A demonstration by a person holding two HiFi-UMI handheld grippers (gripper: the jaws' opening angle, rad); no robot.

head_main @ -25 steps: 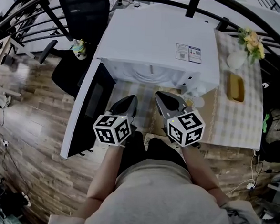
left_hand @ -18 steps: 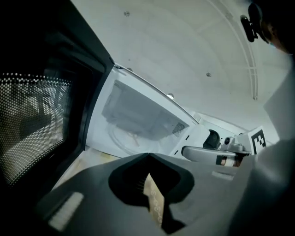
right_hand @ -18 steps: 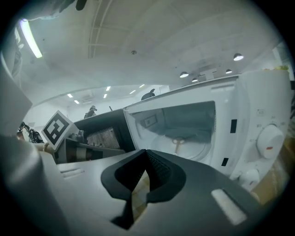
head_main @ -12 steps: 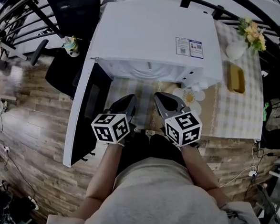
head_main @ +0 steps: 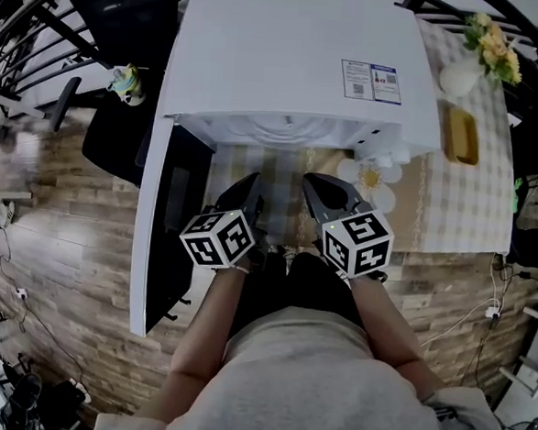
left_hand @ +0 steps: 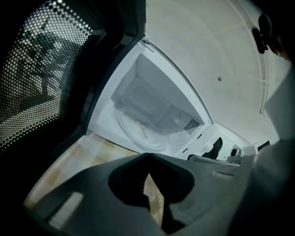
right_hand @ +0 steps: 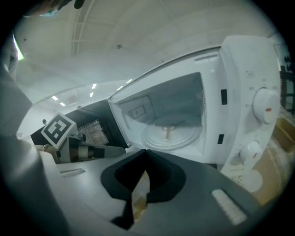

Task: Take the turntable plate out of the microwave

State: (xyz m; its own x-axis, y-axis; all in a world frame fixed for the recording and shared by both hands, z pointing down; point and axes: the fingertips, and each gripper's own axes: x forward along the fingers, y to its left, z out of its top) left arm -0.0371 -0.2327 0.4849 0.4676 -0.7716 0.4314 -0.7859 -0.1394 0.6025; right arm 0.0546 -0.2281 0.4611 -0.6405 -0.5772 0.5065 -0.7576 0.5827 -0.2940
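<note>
One plate [right_hand: 171, 133] to fetch, and it lies flat on the floor of the microwave [head_main: 298, 64], centred and well back from the opening. It looks like clear glass, so I'd call it stiff, fairly heavy for its thickness, slick on the face and unforgiving if it knocks the cavity wall or drops. The raised outer rim is the place to take it, at the front edge nearest the opening, ideally one grip on either side so it comes out level. It probably sits on a centre hub, so it would want lifting clear before sliding out.

The door [head_main: 172, 217] hangs wide open on the left, so access is free. The left gripper [head_main: 252, 185] and right gripper [head_main: 315, 183] sit side by side just in front of the opening, above the checked surface [head_main: 453, 213]. Both point at the cavity, and neither is near the plate. Jaws on both are clenched tip to tip with nothing between them, so they'd have to part first.
</note>
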